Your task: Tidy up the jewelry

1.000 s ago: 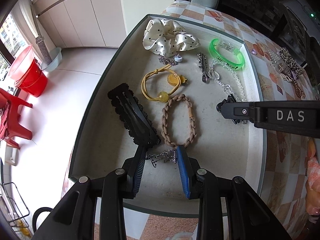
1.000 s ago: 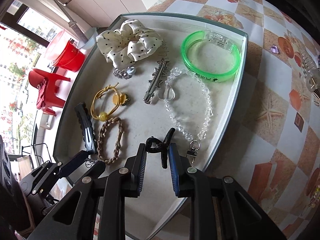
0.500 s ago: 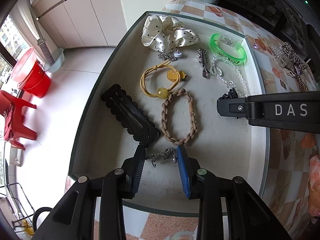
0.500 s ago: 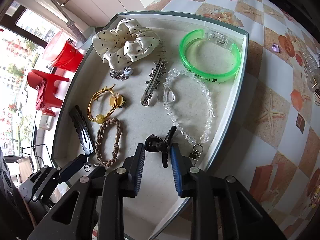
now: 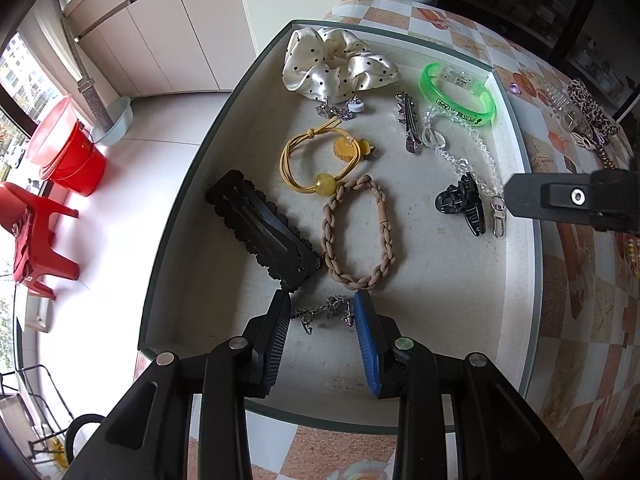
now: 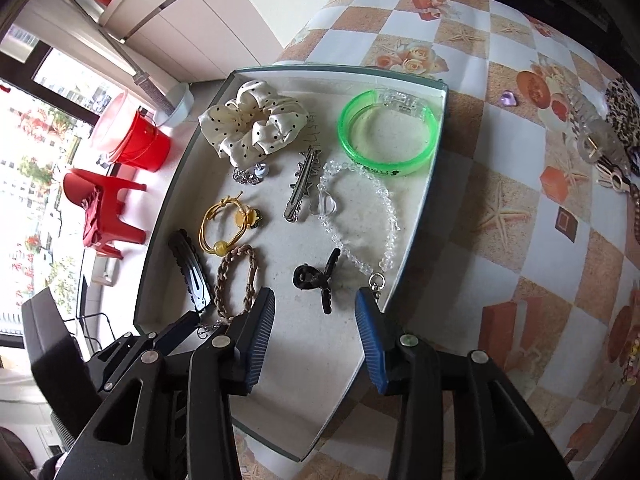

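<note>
Near the tray's (image 6: 416,216) right edge lies a small glossy black claw clip (image 6: 316,280), free on the floor; the right gripper (image 6: 314,312) above it is opening, holding nothing.

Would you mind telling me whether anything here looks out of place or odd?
Mostly tidy. Several pieces still lie outside the tray on the tablecloth: a purple heart gem, a clear claw clip and a leopard-print piece.
</note>
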`<action>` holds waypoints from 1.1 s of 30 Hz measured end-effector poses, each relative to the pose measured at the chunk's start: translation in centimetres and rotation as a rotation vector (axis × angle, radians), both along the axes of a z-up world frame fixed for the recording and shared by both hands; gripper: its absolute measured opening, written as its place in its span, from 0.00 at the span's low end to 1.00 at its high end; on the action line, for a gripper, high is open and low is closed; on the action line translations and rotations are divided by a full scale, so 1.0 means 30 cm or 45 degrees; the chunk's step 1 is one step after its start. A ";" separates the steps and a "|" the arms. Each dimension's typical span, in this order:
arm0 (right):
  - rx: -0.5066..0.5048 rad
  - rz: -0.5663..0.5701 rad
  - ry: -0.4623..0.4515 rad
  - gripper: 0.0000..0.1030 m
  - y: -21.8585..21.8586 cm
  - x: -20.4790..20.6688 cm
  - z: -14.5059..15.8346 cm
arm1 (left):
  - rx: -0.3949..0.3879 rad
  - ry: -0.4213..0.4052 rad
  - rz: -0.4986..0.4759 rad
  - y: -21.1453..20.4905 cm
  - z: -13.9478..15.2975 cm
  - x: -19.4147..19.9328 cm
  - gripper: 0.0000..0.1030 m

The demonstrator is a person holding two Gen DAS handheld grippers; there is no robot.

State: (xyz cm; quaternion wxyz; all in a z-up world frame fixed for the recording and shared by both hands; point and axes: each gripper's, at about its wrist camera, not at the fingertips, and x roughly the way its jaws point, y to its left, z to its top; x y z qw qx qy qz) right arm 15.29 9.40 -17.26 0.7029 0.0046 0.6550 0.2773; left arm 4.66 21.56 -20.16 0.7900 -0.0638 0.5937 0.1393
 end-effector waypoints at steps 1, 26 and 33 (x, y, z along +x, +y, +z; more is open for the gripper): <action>-0.002 -0.009 0.001 0.44 -0.015 -0.006 0.006 | 0.011 0.001 -0.003 -0.004 0.002 0.002 0.36; -0.128 -0.002 -0.017 0.44 -0.108 -0.091 0.033 | 0.040 -0.017 0.059 0.004 0.098 -0.031 1.00; -0.185 0.055 -0.041 0.61 -0.102 -0.141 0.092 | 0.020 0.018 0.114 0.013 0.181 -0.099 1.00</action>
